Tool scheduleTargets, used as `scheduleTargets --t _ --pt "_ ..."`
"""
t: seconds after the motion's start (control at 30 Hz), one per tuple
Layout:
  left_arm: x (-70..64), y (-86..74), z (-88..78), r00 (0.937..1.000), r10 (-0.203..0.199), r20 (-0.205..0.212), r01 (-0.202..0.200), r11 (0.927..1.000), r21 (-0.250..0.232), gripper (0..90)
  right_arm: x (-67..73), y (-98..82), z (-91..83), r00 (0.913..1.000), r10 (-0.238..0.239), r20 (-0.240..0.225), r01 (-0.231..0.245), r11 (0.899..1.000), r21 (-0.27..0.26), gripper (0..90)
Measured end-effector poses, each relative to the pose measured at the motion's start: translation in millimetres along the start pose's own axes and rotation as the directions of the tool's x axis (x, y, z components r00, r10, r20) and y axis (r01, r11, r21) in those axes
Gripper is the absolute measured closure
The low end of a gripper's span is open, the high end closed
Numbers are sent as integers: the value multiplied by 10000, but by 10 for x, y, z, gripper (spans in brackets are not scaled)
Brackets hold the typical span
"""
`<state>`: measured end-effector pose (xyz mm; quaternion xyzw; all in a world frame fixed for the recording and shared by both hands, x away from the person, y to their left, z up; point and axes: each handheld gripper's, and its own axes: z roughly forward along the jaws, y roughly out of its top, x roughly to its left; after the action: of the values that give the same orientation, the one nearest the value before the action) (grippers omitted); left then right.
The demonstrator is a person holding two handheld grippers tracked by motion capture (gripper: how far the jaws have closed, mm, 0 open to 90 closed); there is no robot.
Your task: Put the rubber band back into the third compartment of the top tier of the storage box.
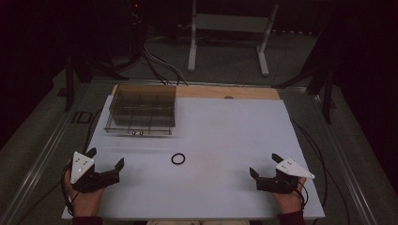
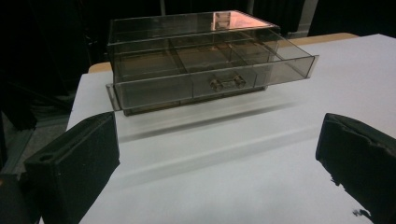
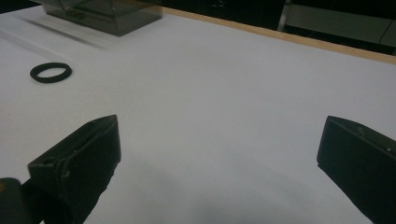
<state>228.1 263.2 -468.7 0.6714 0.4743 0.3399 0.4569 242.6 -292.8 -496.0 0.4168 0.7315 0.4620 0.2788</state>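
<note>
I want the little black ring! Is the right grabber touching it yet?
Apart. In the high view, bare white table lies between the right gripper and the black ring; the right gripper view shows the ring well beyond its open jaws.

A table [image 1: 225, 187] covered by a white sheet is seen from above, with a strip of bare wood [image 1: 225, 92] left exposed along its far edge. On the far left part of the sheet a clear plastic drawer box [image 1: 143, 108] is set — its drawer is pulled out toward the near side, and dividers are seen inside it. A small black ring [image 1: 178, 159] is laid flat on the sheet near the middle, well apart from the box and nearer than it. The two grippers — one at the near left corner, one at the near right — are held low over the sheet.
</note>
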Motion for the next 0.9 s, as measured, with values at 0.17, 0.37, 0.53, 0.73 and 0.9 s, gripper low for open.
scheduleTargets --t 0.17,0.37,0.53,0.73,0.9 --pt "-19 25 70 9997 14 228 -22 9994 343 5 6 0 -6 10000 1 95 -1 10000 -12 1" --pt "-61 43 172 9982 64 590 -90 9990 430 4 3 0 -6 10000 -7 100 7 10000 -15 1" --pt "-97 65 264 9964 -10 850 -19 9994 341 4 11 2 -3 10000 -66 63 66 10000 -42 2" --pt "-126 101 336 9947 -258 996 214 9988 445 4 10 2 0 10000 -57 28 57 10000 -73 2" --pt "-168 119 413 9939 -190 1084 131 9984 544 4 15 4 2 10000 -76 5 76 9999 -91 2"
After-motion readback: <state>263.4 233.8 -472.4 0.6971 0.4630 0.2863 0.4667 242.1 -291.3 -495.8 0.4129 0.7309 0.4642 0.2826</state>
